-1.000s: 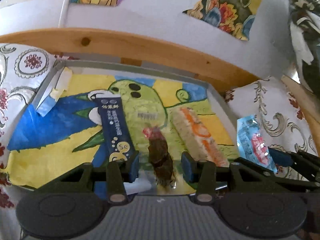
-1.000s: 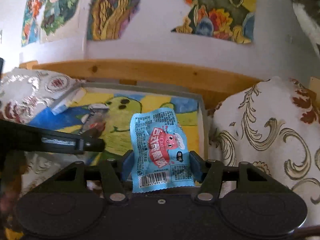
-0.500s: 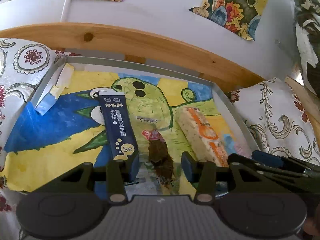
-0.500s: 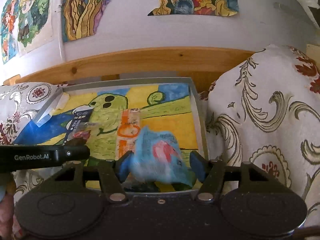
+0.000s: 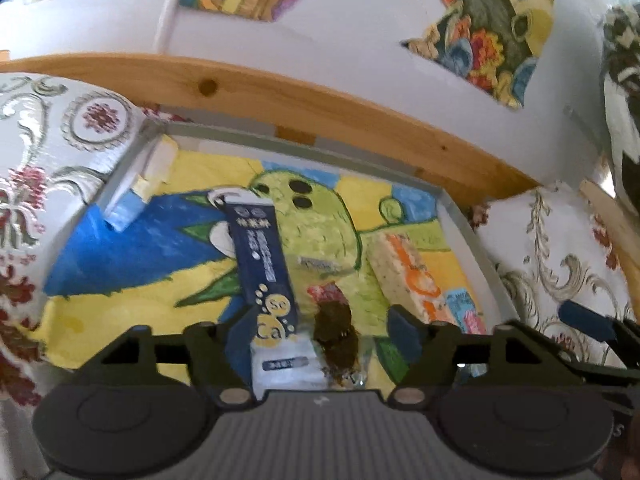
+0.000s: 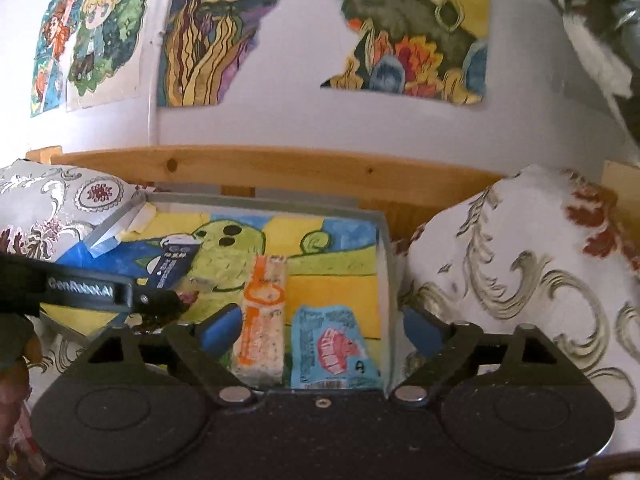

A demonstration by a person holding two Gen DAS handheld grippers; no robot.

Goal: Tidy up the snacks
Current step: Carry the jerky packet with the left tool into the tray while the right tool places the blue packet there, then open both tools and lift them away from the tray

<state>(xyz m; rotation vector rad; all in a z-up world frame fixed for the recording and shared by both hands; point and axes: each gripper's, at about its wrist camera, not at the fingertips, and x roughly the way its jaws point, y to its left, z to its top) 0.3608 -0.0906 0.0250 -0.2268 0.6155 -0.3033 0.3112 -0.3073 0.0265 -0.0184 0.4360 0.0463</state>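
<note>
blue packet [image 6: 334, 350] bottom hidden, print blurred

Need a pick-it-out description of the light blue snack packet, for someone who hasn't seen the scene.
Find the grey-rimmed tray lined with a green-and-yellow drawing, below the wooden rail. At its near right corner, the light blue packet lies flat beside the long orange-and-white bar. It alone is light blue with a pink-red cartoon logo.

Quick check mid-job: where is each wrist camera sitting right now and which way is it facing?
Left wrist: sits behind the open left gripper, facing the tray and its dark blue packet; right gripper's tip at right edge.
Right wrist: behind the open right gripper, over the light blue packet; left gripper crosses at left.
Shared: tray, orange-and-white bar, wooden rail.
</note>
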